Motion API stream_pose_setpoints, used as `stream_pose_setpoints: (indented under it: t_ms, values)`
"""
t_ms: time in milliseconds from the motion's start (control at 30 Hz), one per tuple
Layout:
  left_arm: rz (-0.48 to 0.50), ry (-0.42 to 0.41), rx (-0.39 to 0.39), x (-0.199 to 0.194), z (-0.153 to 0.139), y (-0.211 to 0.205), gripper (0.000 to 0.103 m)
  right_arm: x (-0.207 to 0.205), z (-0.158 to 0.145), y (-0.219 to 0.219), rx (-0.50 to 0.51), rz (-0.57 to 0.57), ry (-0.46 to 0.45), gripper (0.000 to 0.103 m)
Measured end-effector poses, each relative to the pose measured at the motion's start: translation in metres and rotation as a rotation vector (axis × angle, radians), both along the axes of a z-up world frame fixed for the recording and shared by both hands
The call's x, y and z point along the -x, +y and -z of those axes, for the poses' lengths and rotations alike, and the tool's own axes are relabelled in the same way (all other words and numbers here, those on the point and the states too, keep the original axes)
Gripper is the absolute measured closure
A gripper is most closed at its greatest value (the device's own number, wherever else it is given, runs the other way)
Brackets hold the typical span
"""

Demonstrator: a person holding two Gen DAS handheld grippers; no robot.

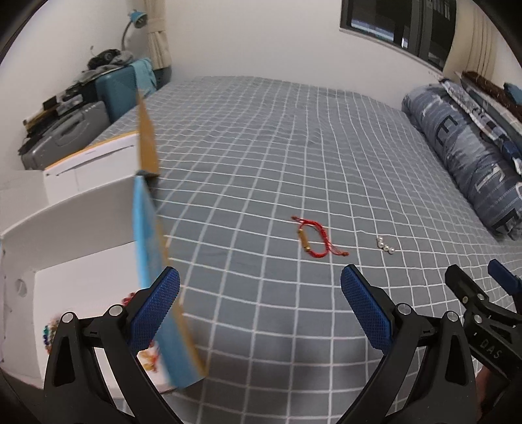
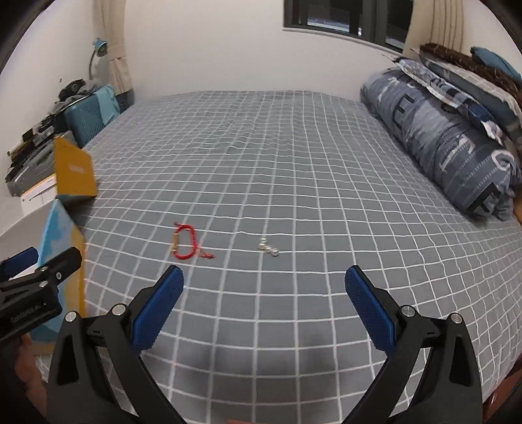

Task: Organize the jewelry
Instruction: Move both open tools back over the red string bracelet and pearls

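Observation:
A red cord bracelet point(image 1: 311, 239) point(image 2: 186, 243) with a gold bead lies on the grey checked bedspread point(image 1: 261, 163). To its right lies a short row of pearl beads point(image 1: 386, 245) point(image 2: 268, 247). At the left stands an open box point(image 1: 81, 261) with white walls and a blue and tan flap; colourful beads point(image 1: 49, 332) show inside it. My left gripper point(image 1: 260, 305) is open and empty, its left finger over the box's flap. My right gripper point(image 2: 264, 303) is open and empty, hovering short of the pearls. Each gripper shows at the edge of the other's view.
A rolled blue patterned duvet point(image 2: 447, 143) and pillows line the bed's right side. Beyond the left edge stand a teal suitcase point(image 1: 120, 88), a grey case point(image 1: 65, 137) and clutter under a desk lamp point(image 1: 135, 19). A dark window point(image 2: 342, 16) is in the far wall.

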State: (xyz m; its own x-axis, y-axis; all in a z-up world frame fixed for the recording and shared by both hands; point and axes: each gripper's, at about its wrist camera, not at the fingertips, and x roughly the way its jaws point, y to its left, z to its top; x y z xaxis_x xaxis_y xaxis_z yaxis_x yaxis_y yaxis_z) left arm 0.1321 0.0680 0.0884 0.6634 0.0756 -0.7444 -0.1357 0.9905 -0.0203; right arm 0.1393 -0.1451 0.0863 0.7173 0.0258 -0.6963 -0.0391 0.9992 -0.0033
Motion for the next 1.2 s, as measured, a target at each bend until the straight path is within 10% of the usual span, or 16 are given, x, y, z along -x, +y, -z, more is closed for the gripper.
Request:
stream_pose_setpoints:
  t_ms: [1200]
  values:
    - [-0.008,0.182,0.049,-0.160,0.120,-0.026,0.006,-0.128,0.099,-0.016,0.036,-0.085,0.123,0.013]
